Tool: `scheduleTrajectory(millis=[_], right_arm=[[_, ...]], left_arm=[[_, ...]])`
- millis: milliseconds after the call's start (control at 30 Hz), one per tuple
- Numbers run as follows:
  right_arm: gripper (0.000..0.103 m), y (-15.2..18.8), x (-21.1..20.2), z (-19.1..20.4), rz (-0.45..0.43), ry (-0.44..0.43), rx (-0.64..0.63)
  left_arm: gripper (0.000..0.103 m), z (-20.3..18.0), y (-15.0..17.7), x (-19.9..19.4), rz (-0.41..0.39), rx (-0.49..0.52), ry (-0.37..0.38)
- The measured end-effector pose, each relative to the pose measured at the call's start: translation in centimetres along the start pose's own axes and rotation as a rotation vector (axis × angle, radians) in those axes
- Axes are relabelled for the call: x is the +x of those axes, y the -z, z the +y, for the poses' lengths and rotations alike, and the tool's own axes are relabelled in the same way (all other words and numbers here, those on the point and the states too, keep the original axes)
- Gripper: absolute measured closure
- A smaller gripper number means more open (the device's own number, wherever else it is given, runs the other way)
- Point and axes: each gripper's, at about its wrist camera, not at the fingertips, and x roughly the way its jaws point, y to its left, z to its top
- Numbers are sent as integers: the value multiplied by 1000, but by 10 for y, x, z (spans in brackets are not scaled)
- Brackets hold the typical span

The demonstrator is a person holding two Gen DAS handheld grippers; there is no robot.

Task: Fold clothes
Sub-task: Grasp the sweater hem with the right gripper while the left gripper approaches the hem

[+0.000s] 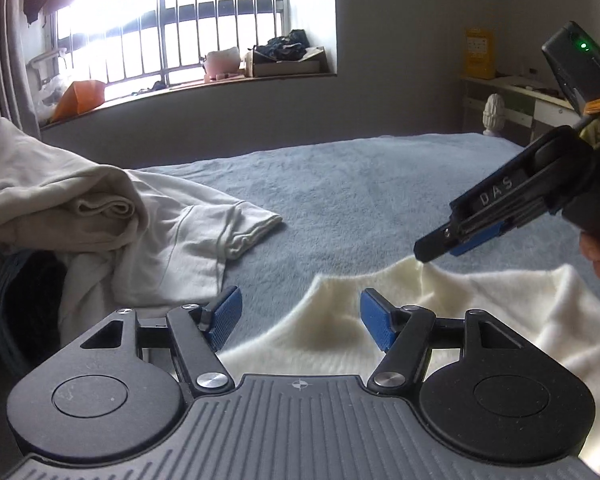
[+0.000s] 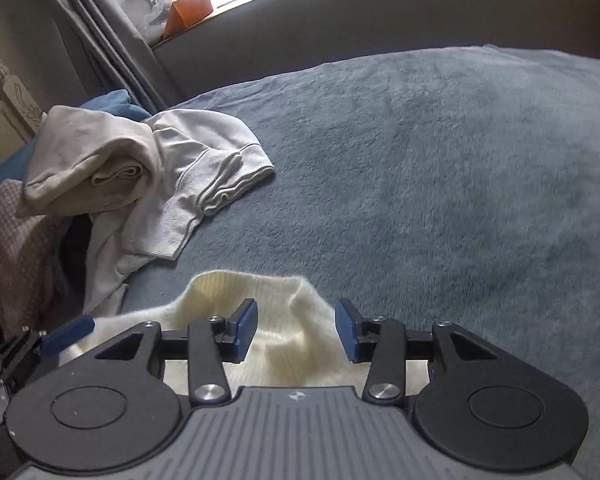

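Both the left gripper (image 1: 301, 317) and right gripper (image 2: 296, 330) are held open, empty, over a cream sweater (image 1: 480, 312) spread on the bed (image 1: 360, 184).

The only writing I can read is "DAS", in pale raised letters along the dark body of the right gripper (image 1: 440, 246), seen from the left wrist view. A yellow tag higher on that tool carries handwritten marks, too cut off to read. The yellow box (image 1: 479, 53) on the desk shows print too small to read.
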Motion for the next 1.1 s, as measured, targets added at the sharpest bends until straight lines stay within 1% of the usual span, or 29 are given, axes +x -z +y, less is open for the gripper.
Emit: scheduleTrajectory(millis=[33, 67, 100, 133, 167, 200, 233, 267, 300, 333, 367, 400, 500, 533, 600, 633, 700, 767, 800, 833, 867, 933, 1000, 1067, 1100], right_arm=[[57, -2, 6, 0, 3, 12, 0], [57, -4, 12, -2, 6, 19, 15], [57, -5, 17, -6, 9, 26, 34], [60, -6, 21, -9, 12, 24, 54], [63, -6, 25, -13, 16, 18, 74], [63, -6, 29, -16, 19, 12, 94], [69, -6, 32, -20, 24, 11, 109], [85, -6, 35, -22, 28, 5, 120], [92, -5, 37, -24, 31, -15, 134], [97, -4, 36, -24, 29, -29, 138], [101, -3, 31, -21, 20, -41, 115], [101, -2, 25, -17, 8, -54, 83], [101, 6, 0, 3, -41, -83, -88], [101, 11, -7, 10, -55, -80, -165], [101, 27, -18, 26, -89, -42, -352], [101, 37, -21, 35, -95, -36, -447], [101, 57, -19, 47, -77, -16, -593], [101, 76, -10, 56, -43, 22, -726], [101, 85, -3, 60, -22, 43, -787], [101, 94, 2, 62, -11, 62, -844], [101, 100, 4, 64, -13, 75, -884], [101, 105, 4, 64, -23, 85, -920], [101, 105, 4, 65, -27, 85, -924], [101, 108, 5, 65, -30, 91, -949], [101, 110, 6, 66, -32, 95, -966]], left_arm=[[38, -3, -5, 14, 19, 10, -6], [38, -4, -7, 28, 45, 7, -19], [40, -4, -8, 38, 77, -7, -18], [46, -4, -8, 48, 108, -21, -16], [54, -2, -5, 53, 130, -39, -13], [61, -2, -3, 58, 147, -53, -16], [78, 0, -1, 60, 155, -75, -15], [95, 1, 1, 58, 154, -96, -7], [96, 0, 2, 53, 137, -78, -5], [97, -2, 4, 48, 121, -60, -3], [97, -4, 5, 41, 98, -20, 1], [98, -6, 7, 34, 73, 27, 14], [98, -14, 16, 5, -2, 204, 50], [98, -18, 21, 1, -7, 267, 60], [98, -23, 33, -5, -5, 380, 69], [97, -24, 37, -4, 10, 405, 73], [96, -24, 44, -3, 36, 438, 79], [91, -19, 42, -4, 51, 419, 82], [86, -15, 40, -6, 59, 401, 83], [77, -12, 38, -7, 68, 382, 85], [66, -5, 34, -12, 66, 335, 84], [57, 9, 27, -27, 54, 219, 93], [56, 12, 20, -36, -1, 162, 86], [50, 15, 13, -44, -54, 105, 79], [50, 16, 10, -48, -81, 76, 76]])
